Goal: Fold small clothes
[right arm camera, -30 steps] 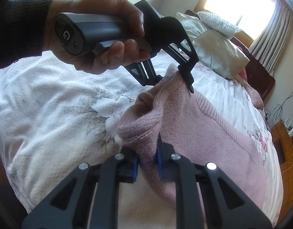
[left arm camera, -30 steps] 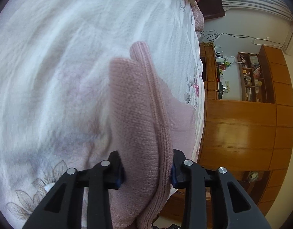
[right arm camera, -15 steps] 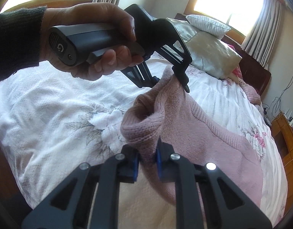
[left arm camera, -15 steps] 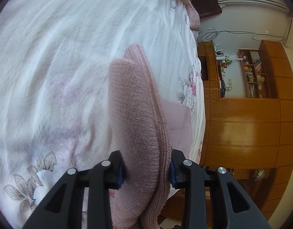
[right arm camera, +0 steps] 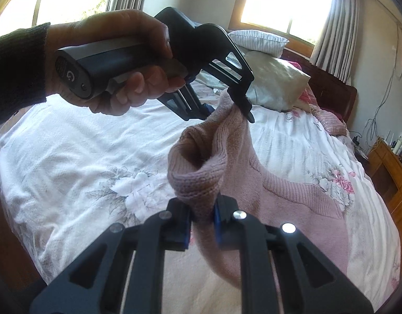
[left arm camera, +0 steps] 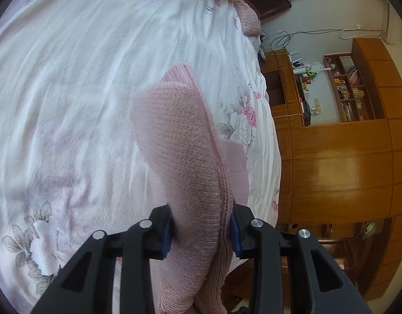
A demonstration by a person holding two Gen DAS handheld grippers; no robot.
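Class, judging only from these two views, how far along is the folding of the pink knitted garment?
Done: both tongs, left and right, are clamped on the pink knitted garment. In hand: one edge is lifted above the floral bedspread. Left: no finished fold shows; most of it is lying spread out.

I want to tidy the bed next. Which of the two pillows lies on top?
The white striped pillow, by the window, rests on the plain cream pillow, which lies lower and nearer the pink sweater.
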